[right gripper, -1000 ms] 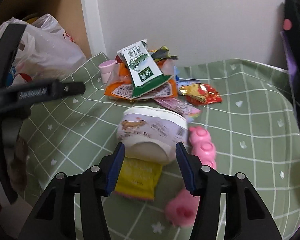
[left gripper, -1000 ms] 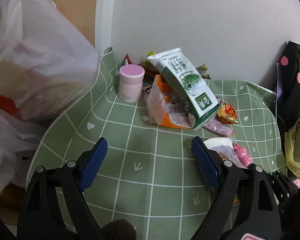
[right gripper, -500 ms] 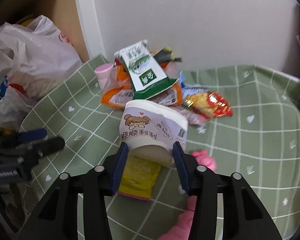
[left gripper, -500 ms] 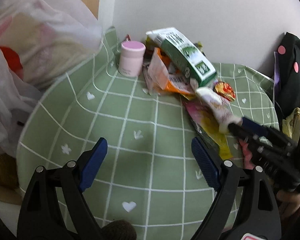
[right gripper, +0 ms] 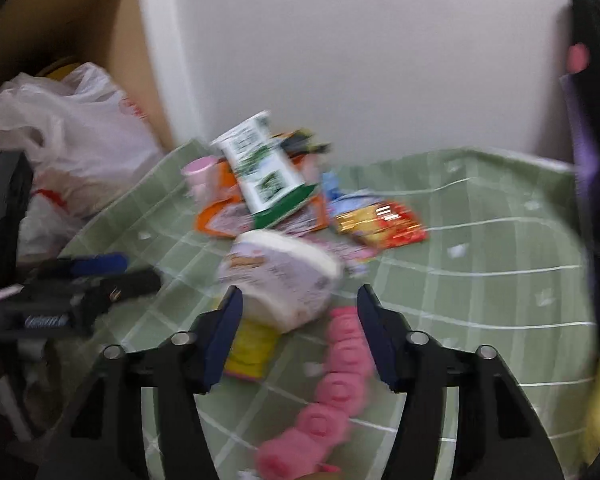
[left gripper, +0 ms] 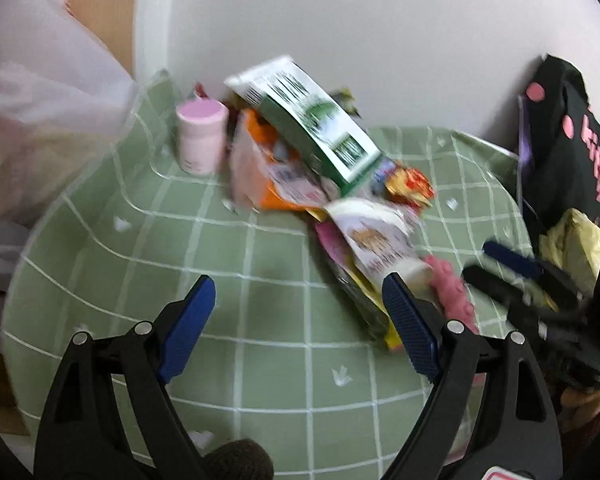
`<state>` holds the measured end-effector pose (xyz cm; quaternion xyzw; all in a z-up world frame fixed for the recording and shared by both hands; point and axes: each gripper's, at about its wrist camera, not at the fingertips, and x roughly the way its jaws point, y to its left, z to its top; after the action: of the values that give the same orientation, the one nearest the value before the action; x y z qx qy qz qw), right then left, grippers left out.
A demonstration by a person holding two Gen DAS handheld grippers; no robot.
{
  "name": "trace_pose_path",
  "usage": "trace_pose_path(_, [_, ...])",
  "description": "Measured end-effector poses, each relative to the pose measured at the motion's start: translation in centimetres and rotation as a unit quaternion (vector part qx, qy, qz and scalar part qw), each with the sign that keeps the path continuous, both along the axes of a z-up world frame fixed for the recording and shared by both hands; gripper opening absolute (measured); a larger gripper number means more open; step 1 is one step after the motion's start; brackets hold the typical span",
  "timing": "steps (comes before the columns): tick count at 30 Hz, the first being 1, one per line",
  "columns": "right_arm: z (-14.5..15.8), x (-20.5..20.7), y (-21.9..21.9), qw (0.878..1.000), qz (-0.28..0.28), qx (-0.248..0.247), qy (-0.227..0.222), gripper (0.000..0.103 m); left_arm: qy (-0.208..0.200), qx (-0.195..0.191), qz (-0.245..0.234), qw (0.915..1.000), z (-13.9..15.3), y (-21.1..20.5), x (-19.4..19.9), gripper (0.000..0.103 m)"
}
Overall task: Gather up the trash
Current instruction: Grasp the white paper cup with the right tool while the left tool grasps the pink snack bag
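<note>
A pile of trash lies on the green checked tablecloth [left gripper: 236,264]: a green and white carton [left gripper: 312,120], orange wrappers [left gripper: 268,184], a red and gold wrapper [right gripper: 380,220] and a pink jar [left gripper: 200,136]. A white paper cup [right gripper: 280,276] lies on its side on a yellow wrapper [right gripper: 252,348]. My right gripper [right gripper: 298,332] is open, its jaws apart just in front of the cup, which rests free on the cloth. My left gripper [left gripper: 300,332] is open and empty over bare cloth. The cup also shows in the left wrist view [left gripper: 380,236].
White plastic bags [right gripper: 68,136] bulge at the left edge of the table. A pink ridged item [right gripper: 340,384] lies beside the cup. A black bag with pink dots [left gripper: 568,136] and a yellow bag [left gripper: 572,240] stand at the right. A white wall is behind.
My right gripper let go of the white cup and opened wider; the cup now lies on the cloth. Both views have shifted and are blurred by motion.
</note>
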<state>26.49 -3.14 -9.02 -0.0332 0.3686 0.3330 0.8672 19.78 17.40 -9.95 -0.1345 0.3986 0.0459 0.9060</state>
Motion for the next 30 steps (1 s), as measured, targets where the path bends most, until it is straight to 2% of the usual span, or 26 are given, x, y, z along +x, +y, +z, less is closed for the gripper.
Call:
trace_pose_path(1, [-0.4, 0.2, 0.6, 1.000, 0.013, 0.002, 0.010, 0.055, 0.000, 0.006, 0.009, 0.9999, 0.0, 0.4, -0.1, 0.081])
trace_pose_path(6, [-2.1, 0.9, 4.1, 0.998, 0.052, -0.034, -0.009, 0.055, 0.008, 0.028, 0.031, 0.9991, -0.3, 1.7, -0.9, 0.081])
trace_pose_path(10, [-3.8, 1.9, 6.4, 0.994, 0.082, -0.071, 0.012, 0.055, 0.012, 0.023, 0.039, 0.9989, -0.6, 2.5, -1.5, 0.081])
trace_pose_path(13, [-3.4, 1.9, 6.8, 0.991, 0.089, -0.098, -0.002, 0.046, 0.014, 0.017, 0.036, 0.9991, -0.8, 2.4, -1.8, 0.081])
trace_pose_path(14, [-3.0, 1.7, 6.7, 0.991, 0.085, -0.103, -0.013, 0.041, 0.015, 0.013, 0.032, 0.9993, -0.9, 2.2, -1.8, 0.081])
trace_pose_path(16, [-2.0, 1.3, 5.6, 0.993, 0.072, -0.093, -0.029, 0.039, 0.020, 0.002, 0.017, 0.9996, -1.1, 1.8, -1.7, 0.080])
trace_pose_path(20, [0.9, 0.8, 2.2, 0.997, 0.031, -0.057, -0.053, 0.039, 0.033, -0.023, -0.004, 0.9992, -1.7, 0.6, -1.1, 0.077])
trace_pose_path(23, [2.6, 0.2, -0.4, 0.996, -0.010, -0.053, -0.076, 0.039, 0.040, -0.051, -0.022, 0.9977, -2.0, -0.4, 0.0, 0.075])
trace_pose_path(25, [3.1, -0.3, -2.3, 0.994, -0.042, -0.060, -0.085, 0.039, 0.048, -0.051, -0.034, 0.9970, -2.2, -1.5, 0.8, 0.069])
trace_pose_path(30, [1.8, -0.8, -7.0, 0.991, -0.110, -0.061, -0.051, 0.039, 0.077, -0.064, -0.061, 0.9932, -3.4, -4.0, 2.5, 0.060])
